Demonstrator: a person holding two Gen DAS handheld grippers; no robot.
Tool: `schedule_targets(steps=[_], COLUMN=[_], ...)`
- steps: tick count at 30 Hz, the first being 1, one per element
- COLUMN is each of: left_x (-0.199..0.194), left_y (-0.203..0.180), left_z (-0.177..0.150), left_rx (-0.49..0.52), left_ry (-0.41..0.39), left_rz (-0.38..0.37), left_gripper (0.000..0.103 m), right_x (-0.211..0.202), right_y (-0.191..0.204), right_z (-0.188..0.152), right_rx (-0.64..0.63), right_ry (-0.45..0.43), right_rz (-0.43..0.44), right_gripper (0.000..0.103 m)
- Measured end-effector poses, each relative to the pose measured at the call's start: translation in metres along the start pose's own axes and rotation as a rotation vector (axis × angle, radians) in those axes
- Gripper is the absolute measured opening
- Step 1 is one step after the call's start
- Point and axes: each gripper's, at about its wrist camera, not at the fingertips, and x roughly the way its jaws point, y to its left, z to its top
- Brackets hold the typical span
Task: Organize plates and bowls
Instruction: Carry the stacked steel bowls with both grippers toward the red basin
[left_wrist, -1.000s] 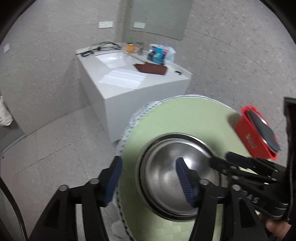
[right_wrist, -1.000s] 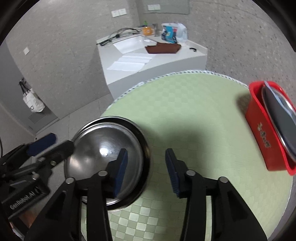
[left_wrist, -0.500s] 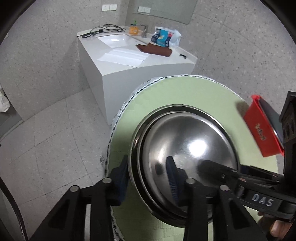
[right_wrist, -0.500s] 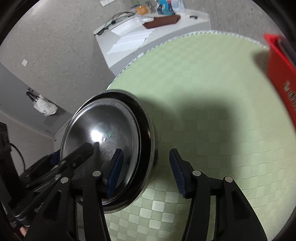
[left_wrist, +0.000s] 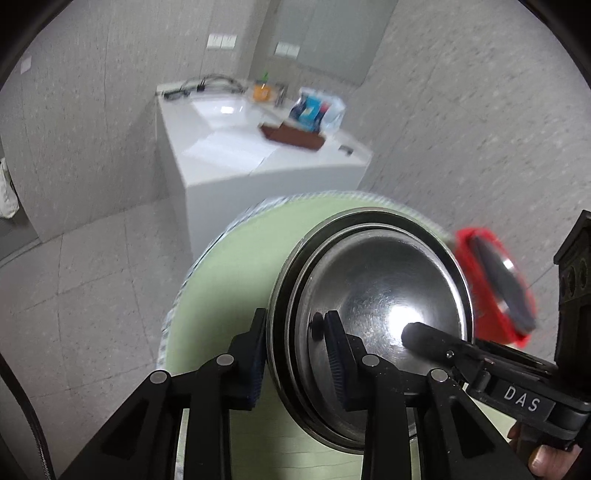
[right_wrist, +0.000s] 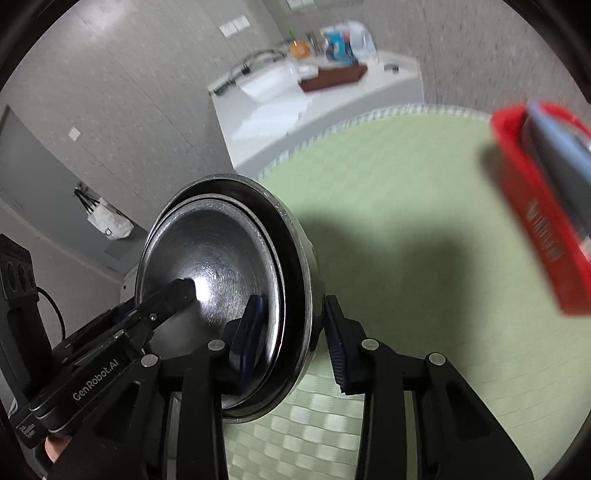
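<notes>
Both tools gripped the nested steel bowls (left_wrist: 384, 295) (tilted on edge) over the green worktop (right_wrist: 406, 206): left tool (left_wrist: 295, 347) on the near-left rim, right tool (right_wrist: 291, 332) opposite.

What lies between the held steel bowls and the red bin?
Only bare green tablecloth separates the steel bowls from the red bin, seen in the right wrist view.

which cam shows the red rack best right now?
Right wrist view. The red rack is larger there, with one long side, its white lettering and the plate standing in it visible, though motion-blurred and cut by the frame edge. The left wrist view shows it smaller, partly behind the steel bowls.
</notes>
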Motion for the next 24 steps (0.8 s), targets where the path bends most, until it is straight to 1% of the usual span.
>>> schedule_targets(steps=[4,7,9,11,13,15,18,22,24], left_x=[-0.025,-0.030,-0.025,-0.014,0.001,0.022,0.053,0.094,0.112], left_y=[-0.049,-0.092,-0.123,-0.156,-0.179,-0.202,-0.234,-0.259,-0.266], left_z=[0.011,0.020,0.026,0.032,0.038,0.044,0.048,0.051,0.054], left_rx=[0.011,0.032,0.055,0.070,0.089,0.113,0.129,0.139,0.139], left_ry=[-0.068,-0.086,-0.087,-0.072,-0.058,-0.030,0.022,0.095,0.129], left_rz=[-0.031,-0.051,-0.062,-0.097,-0.110,-0.115,-0.114,-0.094,-0.074], left_gripper=[0.025,0.026,0.026,0.026,0.026,0.026,0.027,0.027,0.027], right_x=[-0.057,-0.097,-0.119,-0.134,-0.147,-0.157,-0.158,-0.149,-0.141], right_y=[-0.020,-0.042,-0.064,-0.086,-0.110,-0.139,-0.176,-0.218,-0.229], right_z=[0.023,0.035,0.044,0.054,0.060,0.065,0.072,0.076,0.074], right_rx=[-0.029,-0.033,-0.022,-0.008,0.006,0.024,0.048,0.081,0.090], right_ry=[-0.081,-0.123,-0.143,-0.151,-0.159,-0.161,-0.147,-0.100,-0.065], right_rz=[0.015,0.020,0.017,0.012,-0.013,-0.040,-0.078,-0.098,-0.096], right_gripper=[0.033,0.033,0.033,0.033,0.033,0.033,0.033,0.033,0.033])
